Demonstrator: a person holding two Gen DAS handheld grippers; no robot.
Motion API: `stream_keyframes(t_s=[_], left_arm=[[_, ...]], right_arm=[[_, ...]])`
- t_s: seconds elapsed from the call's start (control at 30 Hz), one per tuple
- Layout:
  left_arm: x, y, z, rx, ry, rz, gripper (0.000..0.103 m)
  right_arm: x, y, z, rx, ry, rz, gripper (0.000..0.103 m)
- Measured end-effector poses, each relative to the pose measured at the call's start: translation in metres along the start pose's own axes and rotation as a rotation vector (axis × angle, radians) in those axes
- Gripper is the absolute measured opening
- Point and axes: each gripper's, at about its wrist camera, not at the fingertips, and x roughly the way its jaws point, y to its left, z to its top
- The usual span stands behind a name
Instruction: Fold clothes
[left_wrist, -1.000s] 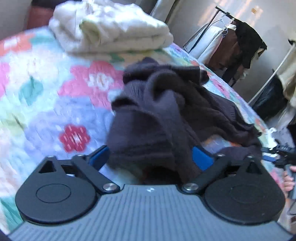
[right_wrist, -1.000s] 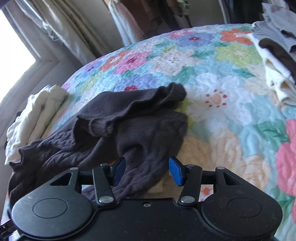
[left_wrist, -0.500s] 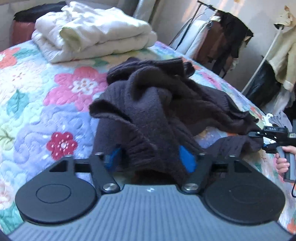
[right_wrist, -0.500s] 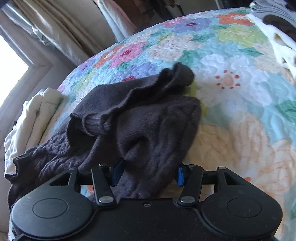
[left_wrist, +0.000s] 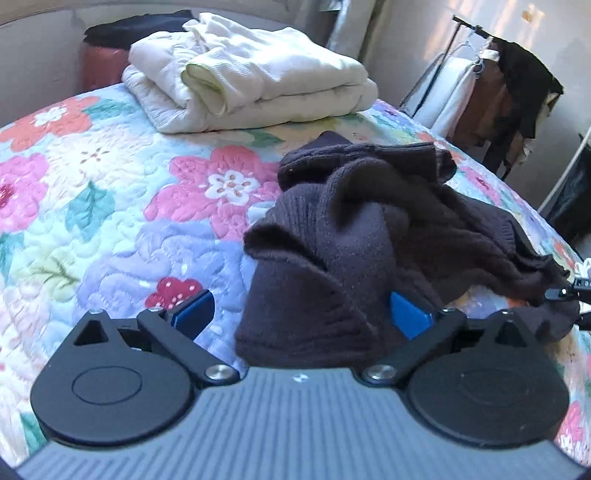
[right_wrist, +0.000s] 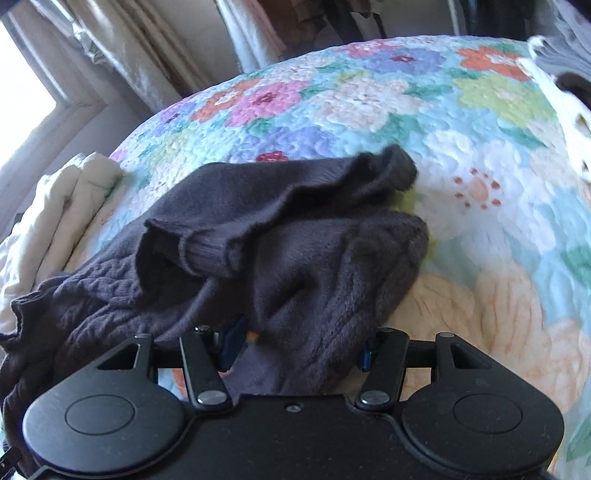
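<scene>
A dark purple-brown knit sweater (left_wrist: 354, 229) lies crumpled on the floral quilt (left_wrist: 110, 206). My left gripper (left_wrist: 301, 314) is open, its blue pads wide apart, with a bunched part of the sweater lying between them. In the right wrist view the same sweater (right_wrist: 280, 251) spreads across the quilt (right_wrist: 498, 221). My right gripper (right_wrist: 295, 350) is open too, with a fold of the sweater between its blue pads, which the cloth partly hides.
A stack of folded white bedding and clothes (left_wrist: 243, 77) sits at the far end of the bed, and also shows at the left in the right wrist view (right_wrist: 55, 206). A clothes rack (left_wrist: 509, 96) stands beyond the bed. More folded clothes (right_wrist: 565, 85) lie at the right edge.
My left gripper's jaws have opened wider around the sweater after narrowing half a second ago. My right gripper has pushed further into the sweater, and the cloth now covers more of its pads.
</scene>
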Motion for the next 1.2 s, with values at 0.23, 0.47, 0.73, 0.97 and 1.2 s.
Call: stream_keyframes(t_s=[0.23, 0.47, 0.73, 0.97, 1.2], left_arm=[[0.016, -0.005, -0.005, 0.144, -0.035, 0.035, 0.103], [0.026, 0.0, -0.006, 0.138, -0.081, -0.021, 0.087], [0.02, -0.024, -0.003, 0.255, -0.079, 0.017, 0.018], [0.005, -0.016, 0.007, 0.156, -0.09, -0.031, 0.015], [-0.04, -0.019, 0.025, 0.115, -0.166, -0.109, 0.013]], right_arm=[[0.011, 0.024, 0.0, -0.134, -0.004, -0.052, 0.042], [-0.019, 0.042, -0.008, -0.32, -0.132, -0.135, 0.015], [-0.044, 0.046, -0.005, -0.379, -0.174, -0.166, 0.011], [-0.067, 0.044, 0.005, -0.386, -0.229, -0.199, 0.008], [-0.093, 0.041, 0.016, -0.385, -0.289, -0.228, 0.007]])
